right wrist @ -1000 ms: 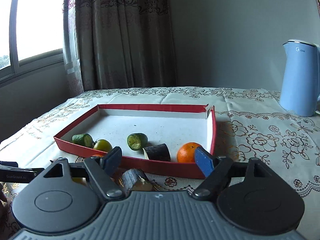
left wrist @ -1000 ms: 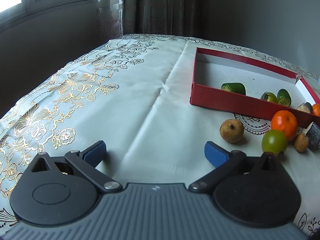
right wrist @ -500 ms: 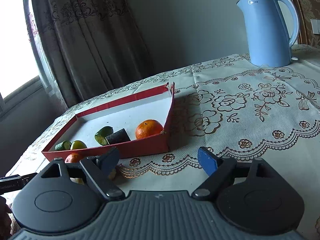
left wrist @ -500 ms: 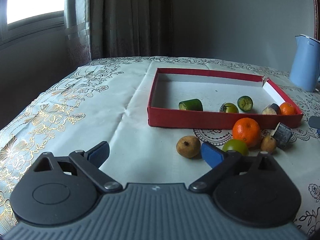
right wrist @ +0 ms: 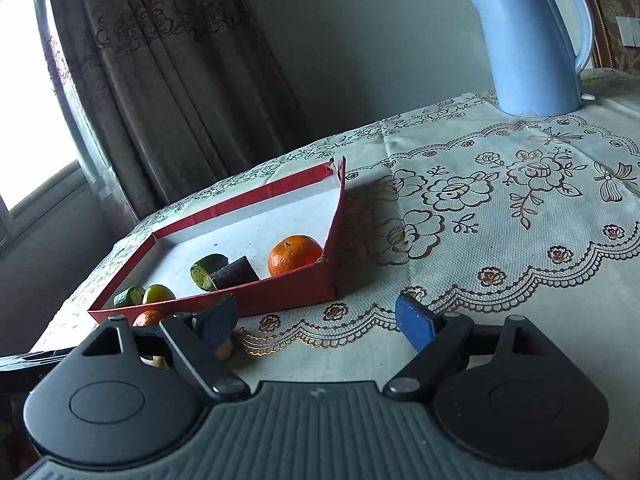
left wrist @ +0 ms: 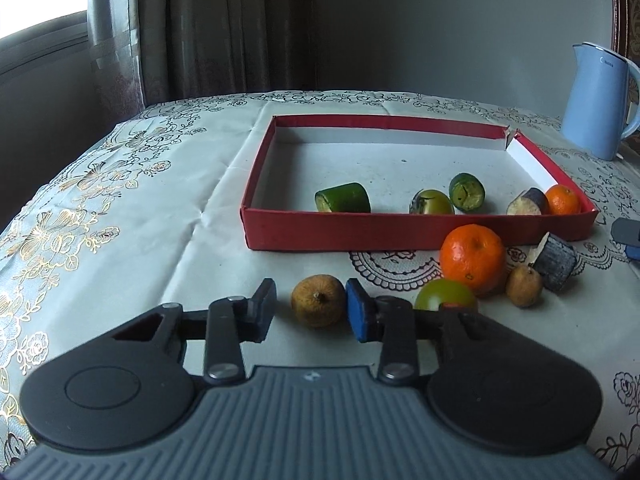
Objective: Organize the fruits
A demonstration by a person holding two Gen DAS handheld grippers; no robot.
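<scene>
My left gripper (left wrist: 311, 310) is low over the tablecloth with its jaws closing on a round brown fruit (left wrist: 318, 304) that rests on the cloth; the blue right pad (left wrist: 358, 312) touches it. To its right lie a large orange (left wrist: 472, 258), a green tomato (left wrist: 444, 296), a smaller brown fruit (left wrist: 524, 286) and a dark eggplant chunk (left wrist: 556, 262). The red box (left wrist: 360, 236) behind holds cucumber pieces, a green tomato, an eggplant piece and a small orange (left wrist: 564, 200). My right gripper (right wrist: 316, 320) stands open over the cloth by the red box's (right wrist: 280, 300) near corner, with nothing between its fingers.
A light blue kettle (right wrist: 532, 40) stands at the back right of the table. The floral tablecloth (right wrist: 500, 240) spreads right of the box. Curtains and a window lie behind the table's far left edge.
The left gripper swung right toward the loose fruits and its jaws narrowed from wide open to around the brown fruit. The right gripper rolled and shifted right, staying open.
</scene>
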